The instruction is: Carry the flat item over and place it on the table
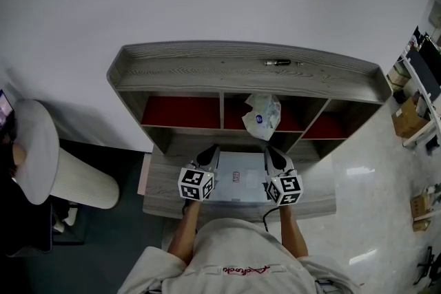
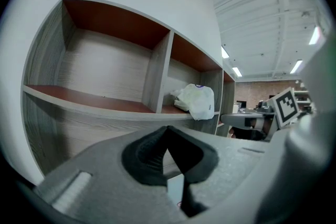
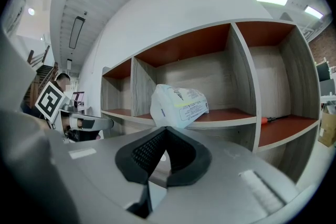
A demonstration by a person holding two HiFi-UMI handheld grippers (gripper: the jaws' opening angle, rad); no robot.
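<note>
Where the head view looks down: grey flat item lying on the wooden table in front of a shelf unit, left gripper at its left edge, right gripper at its right edge; white plastic bag in the middle compartment. Left gripper view: left gripper jaws closed tip to tip, pale flat item showing through the slit beneath; bag on the shelf beyond. Right gripper view: right gripper jaws likewise together, flat item below them, bag straight ahead.
</note>
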